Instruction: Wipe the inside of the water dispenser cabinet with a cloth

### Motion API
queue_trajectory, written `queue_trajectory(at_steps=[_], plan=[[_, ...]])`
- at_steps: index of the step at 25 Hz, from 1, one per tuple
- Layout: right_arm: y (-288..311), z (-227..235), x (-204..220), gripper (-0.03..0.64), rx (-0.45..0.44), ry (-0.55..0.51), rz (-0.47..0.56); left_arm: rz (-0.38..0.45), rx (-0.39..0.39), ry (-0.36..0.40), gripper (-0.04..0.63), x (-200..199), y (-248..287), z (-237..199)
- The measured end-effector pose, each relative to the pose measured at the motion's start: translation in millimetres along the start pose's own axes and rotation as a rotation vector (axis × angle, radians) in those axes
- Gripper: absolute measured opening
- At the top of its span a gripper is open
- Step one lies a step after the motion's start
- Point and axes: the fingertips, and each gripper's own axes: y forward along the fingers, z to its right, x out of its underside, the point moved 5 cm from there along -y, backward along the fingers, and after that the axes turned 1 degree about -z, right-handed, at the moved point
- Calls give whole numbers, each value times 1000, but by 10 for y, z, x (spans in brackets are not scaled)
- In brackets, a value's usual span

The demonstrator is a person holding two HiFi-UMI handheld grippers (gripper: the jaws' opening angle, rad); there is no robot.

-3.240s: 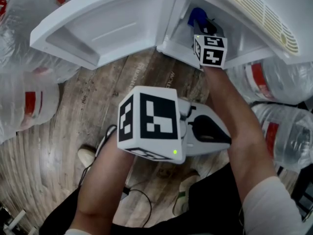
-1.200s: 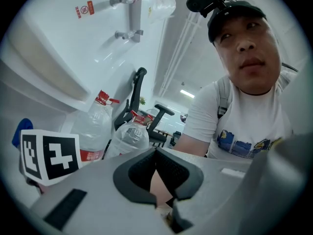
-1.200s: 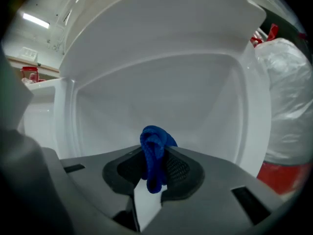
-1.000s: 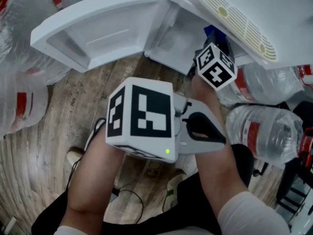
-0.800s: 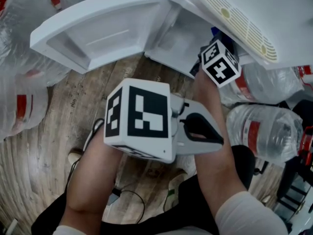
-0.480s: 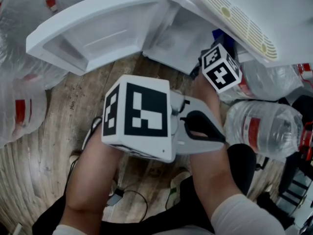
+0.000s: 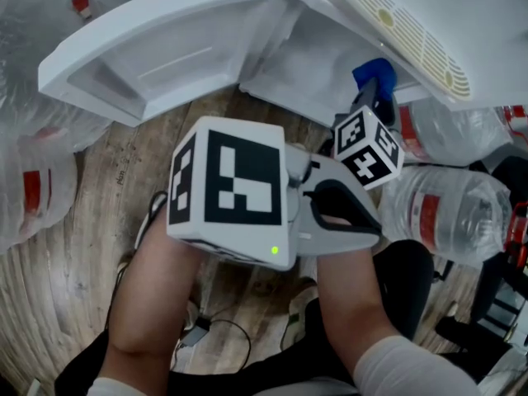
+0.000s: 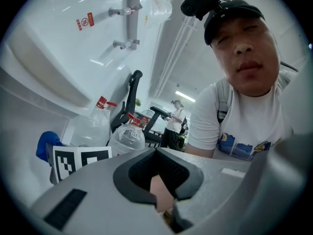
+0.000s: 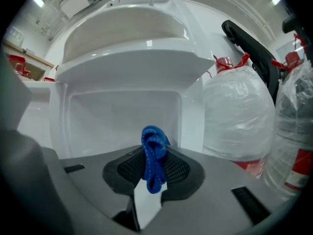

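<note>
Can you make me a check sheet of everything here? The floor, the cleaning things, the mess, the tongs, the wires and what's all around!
Surface: wooden floor, bare planks.
Job's things: white cabinet with its door swung open; blue cloth.
Clutter: big water bottles on both sides of the cabinet.
Grippers: right tongs shut on the blue cloth, in front of the cabinet opening; left tongs shut, nothing held, pointing back at the person.
Cables: one dark cable on the floor by the person's shoes.
Surroundings: office chair and a standing person farther back.
</note>
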Motion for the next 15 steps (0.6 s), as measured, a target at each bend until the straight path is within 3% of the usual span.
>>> queue_trajectory(at_steps=[8,15], plan=[[361,-336,142,82,-44,-12,-58,-1,-15,-9,2,-2,-49,13],[809,-327,108,82,32,-40,-92,9,-21,-9,2,17,-71,40]])
